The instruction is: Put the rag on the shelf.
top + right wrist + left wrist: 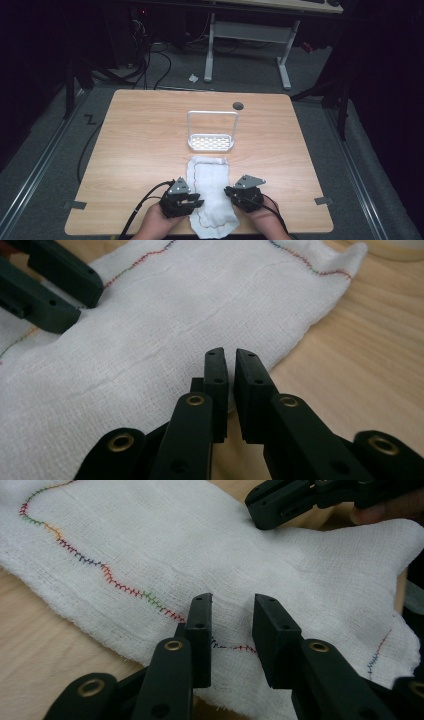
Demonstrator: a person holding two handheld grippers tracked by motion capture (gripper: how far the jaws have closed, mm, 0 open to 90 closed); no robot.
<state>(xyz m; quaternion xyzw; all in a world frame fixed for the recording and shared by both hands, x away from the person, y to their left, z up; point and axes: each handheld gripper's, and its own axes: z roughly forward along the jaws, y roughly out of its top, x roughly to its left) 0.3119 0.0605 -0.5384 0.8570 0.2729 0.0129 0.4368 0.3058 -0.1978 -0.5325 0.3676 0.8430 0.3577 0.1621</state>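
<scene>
A white gauze cloth (212, 187) with a multicoloured stitched border lies folded lengthwise on the wooden table (140, 145), running from the middle to the front edge. My left gripper (196, 202) rests at the cloth's left edge. In the left gripper view this gripper (232, 612) is open, its jaws hovering over the stitched hem of the cloth (200, 545). My right gripper (230, 191) sits at the cloth's right edge. In the right gripper view its jaws (230, 360) are shut to a thin slit just above the edge of the cloth (150, 340), with no fabric seen between them.
A small white rack (212, 142) with a tall loop handle stands just beyond the cloth's far end. A round cable hole (238, 105) sits near the table's back edge. Bare wood lies to both sides of the cloth. A desk frame and cables stand on the floor behind.
</scene>
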